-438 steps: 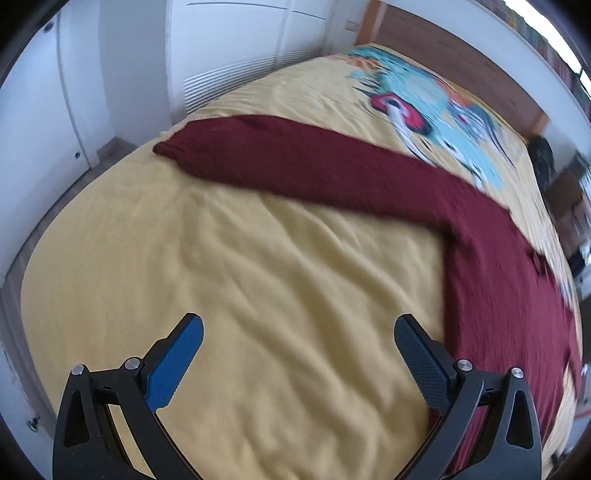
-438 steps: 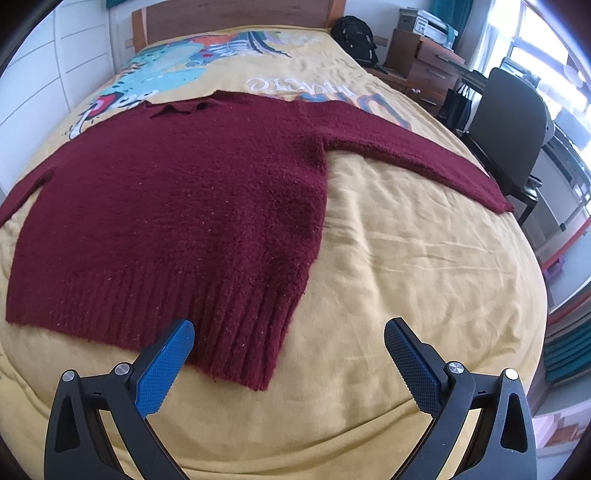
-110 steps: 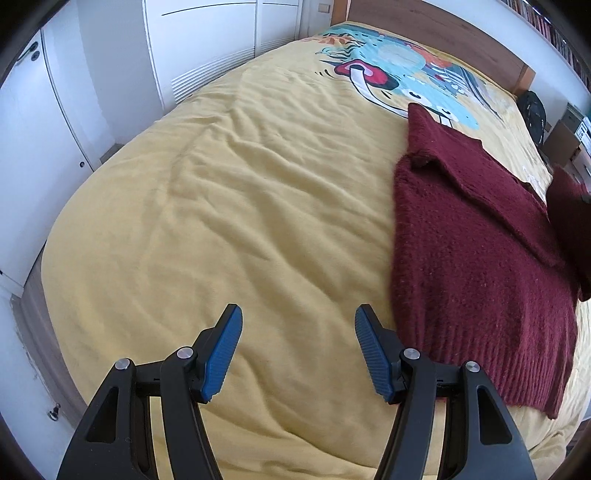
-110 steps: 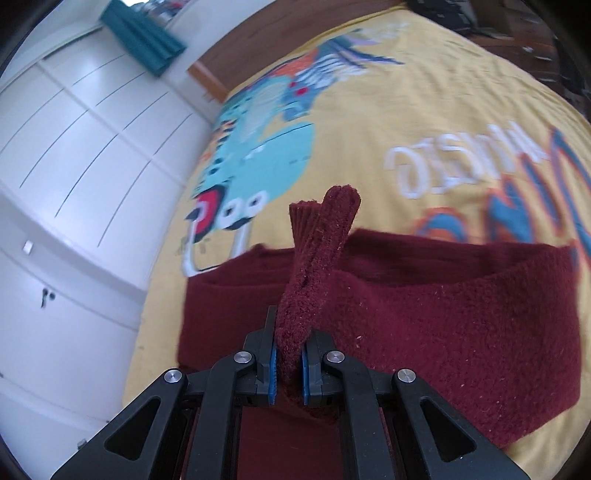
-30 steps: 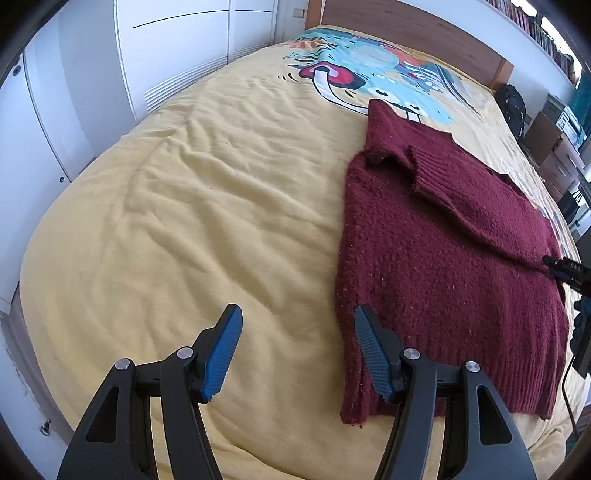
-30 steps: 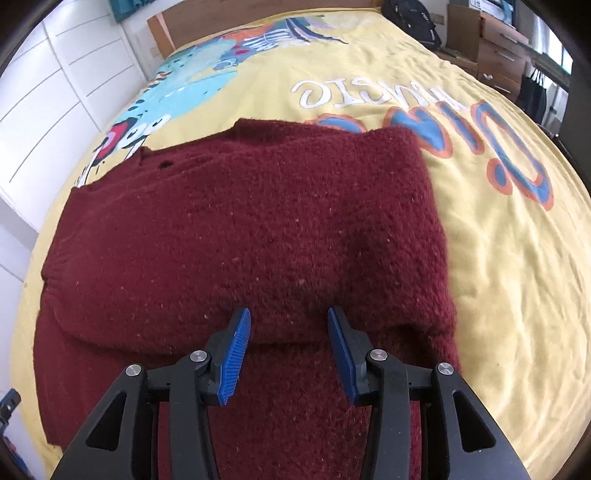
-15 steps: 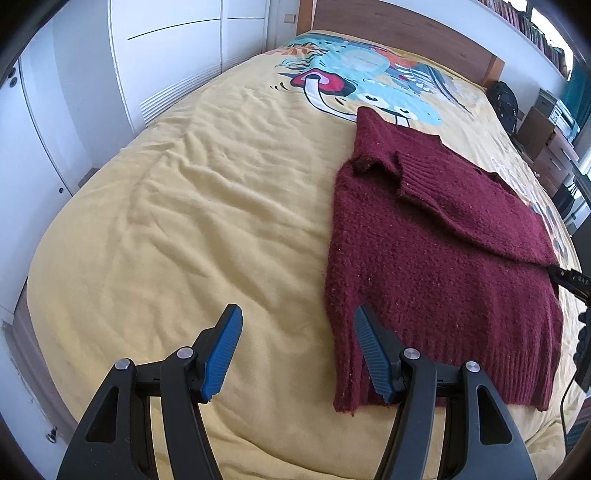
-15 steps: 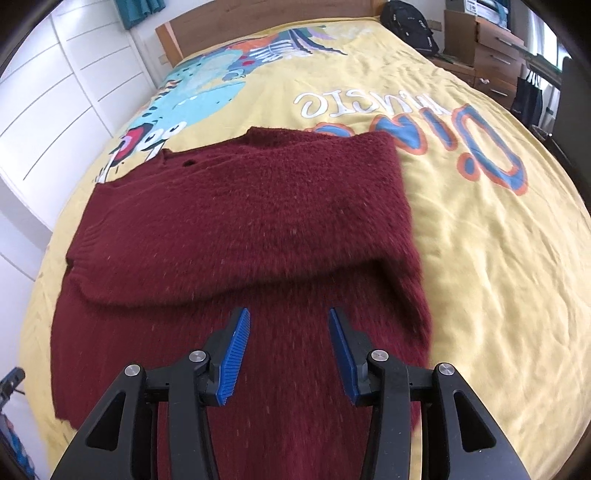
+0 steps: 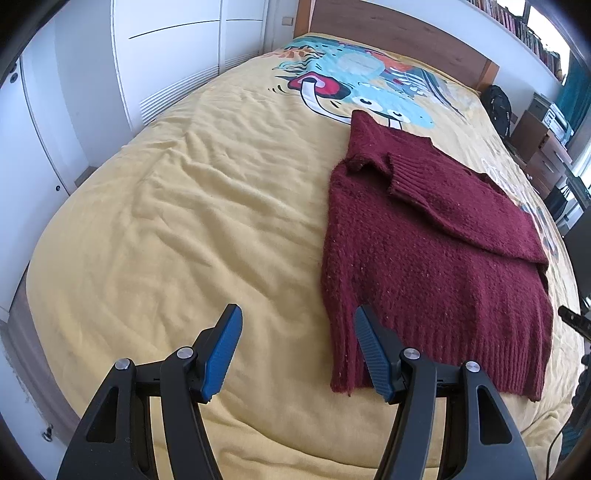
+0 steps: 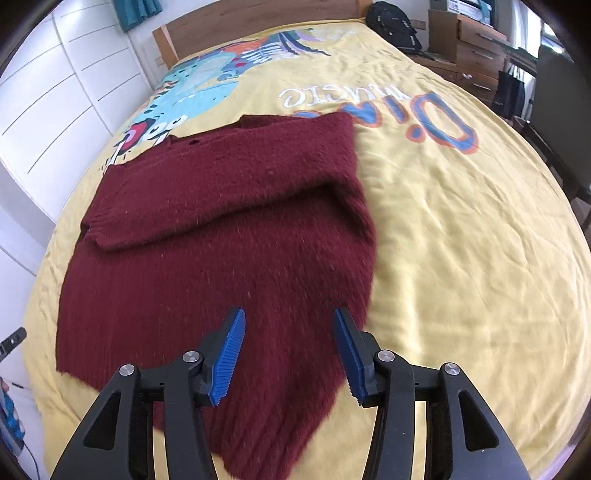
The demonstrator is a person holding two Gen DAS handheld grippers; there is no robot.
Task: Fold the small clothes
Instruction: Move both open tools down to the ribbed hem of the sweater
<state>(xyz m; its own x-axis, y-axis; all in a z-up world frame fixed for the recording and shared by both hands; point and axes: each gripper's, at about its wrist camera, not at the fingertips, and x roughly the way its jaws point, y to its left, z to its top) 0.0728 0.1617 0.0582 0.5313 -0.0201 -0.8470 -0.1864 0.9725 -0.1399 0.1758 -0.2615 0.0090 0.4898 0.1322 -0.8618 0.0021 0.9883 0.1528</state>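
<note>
A dark red knit sweater (image 9: 436, 254) lies flat on the yellow bedspread (image 9: 207, 221) with both sleeves folded across its chest. My left gripper (image 9: 297, 332) is open and empty, low over the bedspread, its right finger at the sweater's lower left hem corner. In the right wrist view the sweater (image 10: 221, 229) fills the middle. My right gripper (image 10: 290, 341) is open and empty, hovering above the sweater's lower right part near the hem.
White wardrobe doors (image 9: 74, 110) stand along the bed's left side. A wooden headboard (image 9: 399, 33) is at the far end. A black backpack (image 10: 395, 22), wooden drawers (image 10: 476, 44) and a dark chair (image 10: 565, 122) are to the right of the bed.
Both grippers have pulled back toward the foot of the bed, so the sweater's hem sits closer to them. The right gripper's jaws have opened a little wider.
</note>
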